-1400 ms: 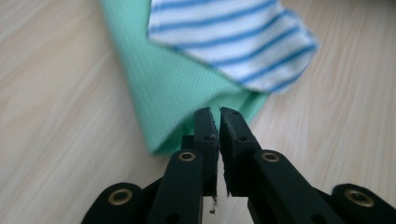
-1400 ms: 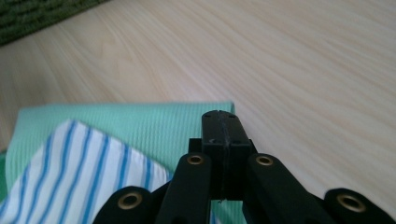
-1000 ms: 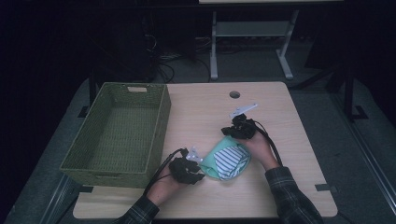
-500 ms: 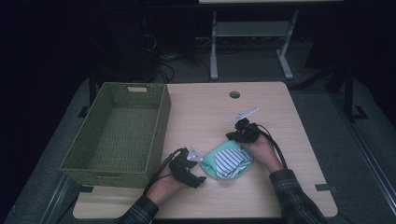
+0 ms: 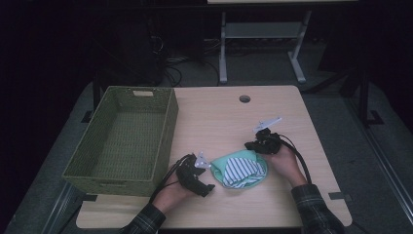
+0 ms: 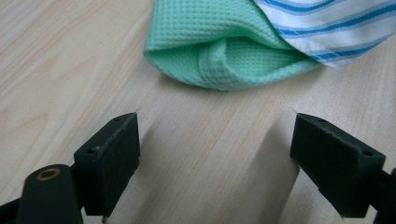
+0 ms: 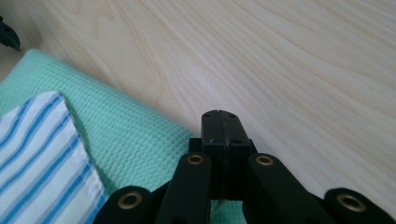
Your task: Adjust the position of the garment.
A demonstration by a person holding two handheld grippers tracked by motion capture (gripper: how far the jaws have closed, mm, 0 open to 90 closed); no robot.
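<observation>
High view: a green cloth (image 5: 239, 167) with a striped cloth (image 5: 239, 170) folded over it lies bunched on the wooden table (image 5: 219, 117), well to the right of the woven green basket (image 5: 122, 136), which holds nothing. The left gripper (image 5: 207, 184) sits just beside the bundle on the side nearer the basket; the right gripper (image 5: 252, 145) sits at the bundle's far edge, away from the basket. Neither cloth has reached the basket, so if the work is to gather the cloths and put them away, the gathering looks about done and the carrying is still ahead.

Left gripper view: the left gripper (image 6: 215, 158) has its jaws spread wide, having just been opening, with bare table between them. The green cloth (image 6: 219, 46) lies just beyond the jaw tips, its folded edge facing them, and the striped cloth (image 6: 336, 23) overlaps it on the side away from the basket. Nothing is gripped here.

Right gripper view: the right gripper (image 7: 223, 135) has its jaws pressed together, and no fabric can be seen between the tips. It rests over the edge of the green cloth (image 7: 135, 135), with the striped cloth (image 7: 42, 149) lying on top of that one. A fresh grip on the bundle seems to be the step still needed before any move toward the basket.
</observation>
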